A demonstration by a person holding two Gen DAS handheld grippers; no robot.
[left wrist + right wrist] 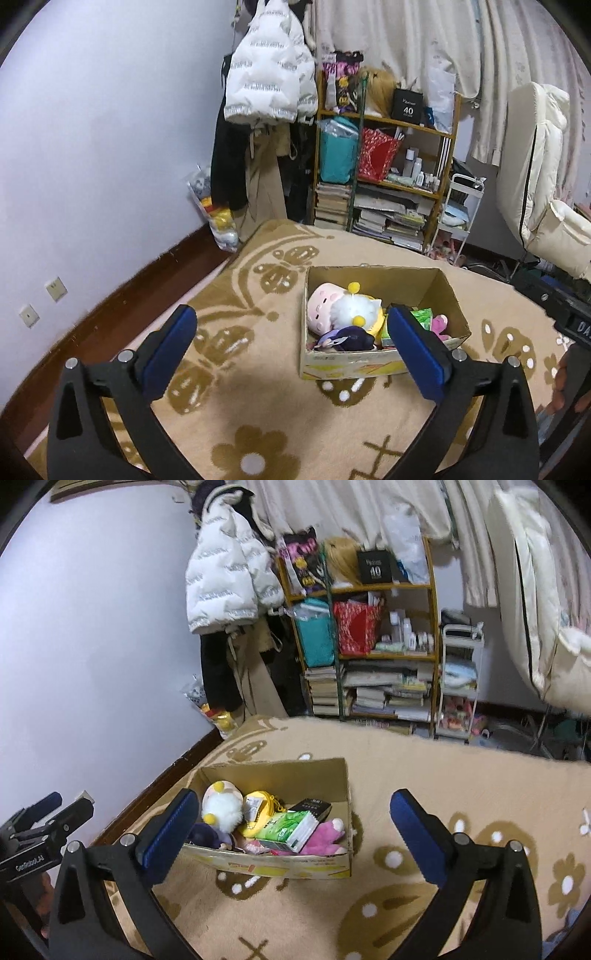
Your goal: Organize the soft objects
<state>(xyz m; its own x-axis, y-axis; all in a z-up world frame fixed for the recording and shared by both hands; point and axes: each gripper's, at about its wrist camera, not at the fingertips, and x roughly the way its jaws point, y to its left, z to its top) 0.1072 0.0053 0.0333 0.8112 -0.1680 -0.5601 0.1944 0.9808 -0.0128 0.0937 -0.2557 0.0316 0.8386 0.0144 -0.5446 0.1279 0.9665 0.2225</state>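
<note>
An open cardboard box [448,291] stands on the tan patterned blanket [258,413]; it also shows in the right wrist view [280,775]. It holds a white fluffy plush [351,308] [223,808], a pink round plush [323,302], a dark purple plush [347,338] [203,835], a yellow pouch [258,805], a green tissue pack [291,827], a pink plush [325,836] and a black carton [312,806]. My left gripper [291,328] is open and empty, in front of the box. My right gripper [295,812] is open and empty, in front of the box.
A wooden shelf [384,162] with bags, books and bottles stands at the back, next to hanging coats [266,74] and a white cart [458,679]. A white chair [543,173] is at the right. A bag of plush toys [218,210] leans on the wall.
</note>
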